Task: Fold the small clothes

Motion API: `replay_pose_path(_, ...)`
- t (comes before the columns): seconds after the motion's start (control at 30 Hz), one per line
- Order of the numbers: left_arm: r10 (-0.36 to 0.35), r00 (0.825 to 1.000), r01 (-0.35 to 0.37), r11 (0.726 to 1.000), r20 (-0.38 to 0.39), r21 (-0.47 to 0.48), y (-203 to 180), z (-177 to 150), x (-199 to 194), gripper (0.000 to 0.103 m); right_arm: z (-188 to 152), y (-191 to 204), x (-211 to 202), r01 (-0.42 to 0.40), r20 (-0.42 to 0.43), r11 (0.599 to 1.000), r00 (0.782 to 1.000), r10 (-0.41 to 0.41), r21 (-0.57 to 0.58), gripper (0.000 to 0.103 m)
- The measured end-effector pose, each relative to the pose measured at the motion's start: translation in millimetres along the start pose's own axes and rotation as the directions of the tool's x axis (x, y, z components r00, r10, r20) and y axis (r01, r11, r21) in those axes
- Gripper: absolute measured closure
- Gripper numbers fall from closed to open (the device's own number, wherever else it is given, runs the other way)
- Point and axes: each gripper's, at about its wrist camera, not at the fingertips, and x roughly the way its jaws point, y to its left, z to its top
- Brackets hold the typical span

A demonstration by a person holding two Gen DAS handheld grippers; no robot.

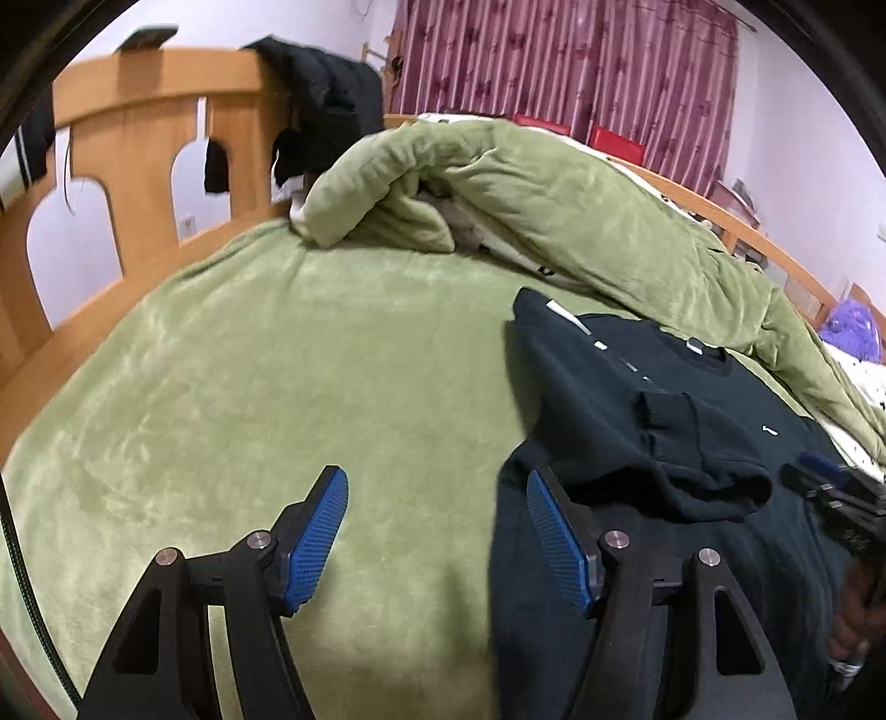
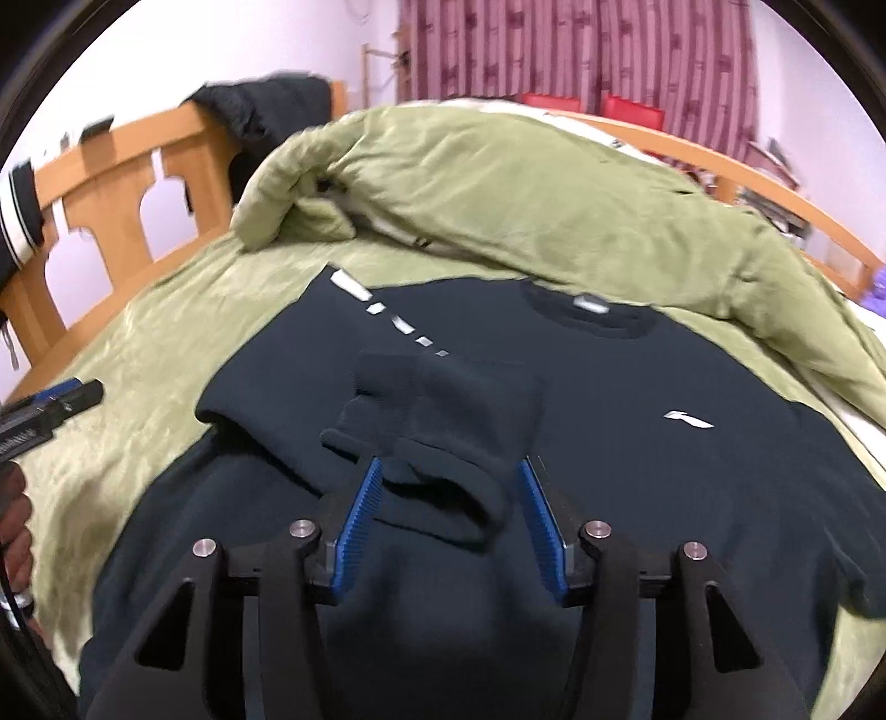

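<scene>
A dark navy sweatshirt point(image 2: 637, 387) with small white marks lies flat on the green bed cover point(image 2: 138, 354), collar toward the far side. Its left sleeve point(image 2: 443, 399) is folded across the chest, cuff end lying between my right gripper's open blue pads point(image 2: 362, 515). My right gripper point(image 2: 451, 471) is open, low over the sleeve, not clamped on it. The sweatshirt also shows in the left wrist view point(image 1: 637, 443). My left gripper point(image 1: 437, 493) is open and empty, straddling the sweatshirt's left edge over the cover point(image 1: 249, 387). The right gripper's tip shows at the right point(image 1: 825, 482).
A bunched green duvet point(image 1: 526, 188) lies across the far side of the bed. A wooden headboard point(image 1: 138, 111) with black clothing point(image 1: 321, 99) draped on it stands at the left. Red striped curtains point(image 2: 581, 50) hang behind. The left gripper's tip point(image 2: 72, 396) shows at the left.
</scene>
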Motion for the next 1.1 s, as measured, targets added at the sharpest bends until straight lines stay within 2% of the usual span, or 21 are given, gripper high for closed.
replay_pose_path(0.17, -0.024, 0.999, 0.022, 0.998, -0.039, -0.054, 10, 1, 14, 0.037, 0, 29, 53, -0.022, -0.065, 0.996, 0.998, 0.016, -0.082, 0.045)
replay_pose_path(0.27, -0.048, 0.997, 0.043, 0.996, -0.063, -0.076, 7, 2, 20, 0.037, 0, 45, 74, -0.021, -0.074, 0.989, 0.997, 0.010, -0.144, 0.035)
replay_pose_path(0.3, -0.057, 0.996, 0.051, 0.995, -0.074, -0.082, 6, 3, 22, 0.037, 0, 49, 82, -0.014, -0.080, 0.987, 0.997, 0.001, -0.163, 0.034)
replay_pose_path(0.4, -0.093, 0.992, 0.085, 0.992, -0.084, -0.093, -3, 6, 25, 0.037, 0, 54, 110, 0.069, -0.120, 0.979, 0.988, -0.093, -0.190, 0.034)
replay_pose_path(0.43, -0.093, 0.992, 0.086, 0.992, -0.081, -0.090, -6, 7, 24, 0.037, 2, 51, 115, 0.088, -0.125, 0.981, 0.986, -0.110, -0.173, 0.035)
replay_pose_path(0.47, -0.094, 0.992, 0.088, 0.992, -0.078, -0.086, -9, 8, 24, 0.037, 3, 47, 117, 0.097, -0.122, 0.984, 0.986, -0.115, -0.149, 0.051)
replay_pose_path(0.5, -0.097, 0.993, 0.091, 0.993, -0.074, -0.079, -12, 10, 23, 0.037, 5, 42, 117, 0.116, -0.111, 0.985, 0.985, -0.131, -0.131, 0.085)
replay_pose_path(0.53, -0.096, 0.993, 0.091, 0.993, -0.071, -0.071, -15, 10, 22, 0.037, 6, 35, 112, 0.128, -0.097, 0.985, 0.985, -0.140, -0.117, 0.086)
replay_pose_path(0.6, -0.083, 0.994, 0.080, 0.996, -0.070, -0.043, -21, 8, 22, 0.037, 9, 23, 100, 0.093, -0.067, 0.992, 0.993, -0.099, -0.083, 0.087)
replay_pose_path(0.67, -0.069, 0.995, 0.067, 0.997, -0.073, -0.023, -26, 7, 22, 0.037, 11, 7, 79, 0.129, -0.019, 0.990, 0.991, -0.131, -0.062, 0.087)
replay_pose_path(0.83, -0.082, 0.994, 0.080, 0.996, -0.069, -0.032, -35, 9, 17, 0.037, 13, -64, 22, 0.164, 0.061, 0.980, 0.983, -0.172, 0.116, 0.087)
replay_pose_path(1.0, -0.070, 0.996, 0.070, 0.998, -0.059, 0.003, -51, 8, 12, 0.037, -5, -132, -6, 0.209, 0.015, 0.946, 0.975, -0.220, 0.246, 0.087)
replay_pose_path(1.1, -0.062, 0.996, 0.063, 0.998, -0.059, 0.021, -59, 7, 11, 0.037, -22, -150, -13, 0.225, -0.015, 0.933, 0.973, -0.230, 0.280, 0.087)
